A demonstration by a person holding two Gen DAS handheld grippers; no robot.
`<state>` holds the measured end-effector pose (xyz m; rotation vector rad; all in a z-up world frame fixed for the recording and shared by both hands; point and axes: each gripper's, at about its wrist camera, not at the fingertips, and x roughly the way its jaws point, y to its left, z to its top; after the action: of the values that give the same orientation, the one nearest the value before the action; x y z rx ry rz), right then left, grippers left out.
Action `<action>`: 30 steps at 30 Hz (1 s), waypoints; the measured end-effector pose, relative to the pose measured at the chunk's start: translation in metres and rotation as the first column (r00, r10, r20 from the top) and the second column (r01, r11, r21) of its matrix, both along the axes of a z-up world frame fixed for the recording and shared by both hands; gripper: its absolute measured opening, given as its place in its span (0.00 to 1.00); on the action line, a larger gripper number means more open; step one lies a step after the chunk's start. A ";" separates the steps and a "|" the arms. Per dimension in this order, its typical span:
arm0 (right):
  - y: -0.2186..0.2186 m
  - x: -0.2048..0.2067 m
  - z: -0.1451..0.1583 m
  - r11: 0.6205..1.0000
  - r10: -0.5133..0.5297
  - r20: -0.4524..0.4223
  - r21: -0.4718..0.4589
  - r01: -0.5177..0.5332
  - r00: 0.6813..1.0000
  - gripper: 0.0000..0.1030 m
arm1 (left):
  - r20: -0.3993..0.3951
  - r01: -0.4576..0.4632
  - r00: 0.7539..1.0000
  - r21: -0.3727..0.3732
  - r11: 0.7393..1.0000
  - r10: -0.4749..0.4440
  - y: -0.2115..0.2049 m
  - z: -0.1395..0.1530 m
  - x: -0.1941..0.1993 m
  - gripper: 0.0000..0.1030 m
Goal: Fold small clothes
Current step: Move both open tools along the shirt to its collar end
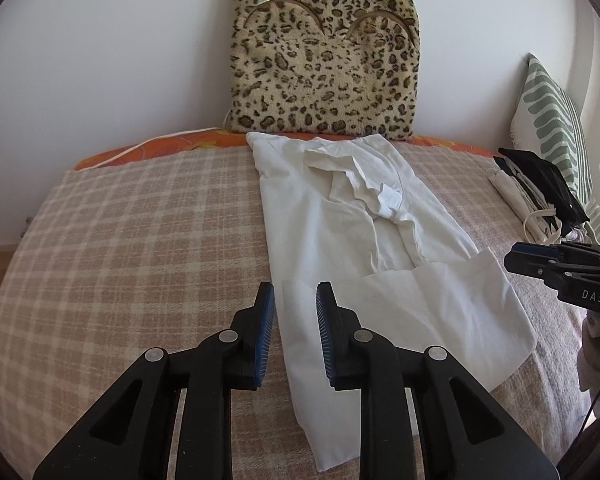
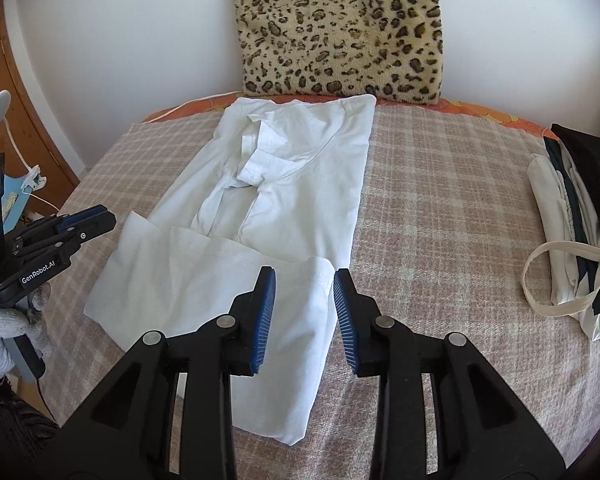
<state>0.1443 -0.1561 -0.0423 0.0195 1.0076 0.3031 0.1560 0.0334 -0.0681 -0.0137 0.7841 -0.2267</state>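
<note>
Shirt (image 2: pixel 284 200) lengthwise away from both tools, bottom hem nearest; left tool (image 1: pixel 295 294) and right tool (image 2: pixel 304 280) above hem corners, jaws apart, gripping nothing.

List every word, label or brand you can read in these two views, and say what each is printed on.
"DAS" – on the black body of the right claw, seen from the left wrist.
"GenRobot.AI" – on the black body of the left claw, seen from the right wrist.
The white garment shows no readable text.
</note>
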 end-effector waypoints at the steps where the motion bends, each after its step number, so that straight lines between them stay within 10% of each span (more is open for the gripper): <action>1: 0.001 0.000 -0.002 1.000 0.010 -0.005 0.000 -0.010 1.000 0.31 | 0.003 -0.004 1.000 -0.010 1.000 0.004 0.003 0.001 -0.001 0.19; 15: -0.009 0.008 -0.035 0.997 0.028 -0.165 0.073 -0.016 0.986 0.31 | 0.046 0.004 0.999 0.073 0.997 -0.008 -0.007 0.013 0.002 0.28; 30: -0.049 0.064 0.000 0.984 -0.067 -0.085 0.162 0.080 0.994 0.50 | 0.025 0.053 0.998 -0.020 0.998 -0.052 0.009 0.023 0.048 0.53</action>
<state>0.2087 -0.2053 -0.0421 0.2197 1.0558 0.3197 0.2037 0.0420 -0.0449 -0.0096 0.7584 -0.2841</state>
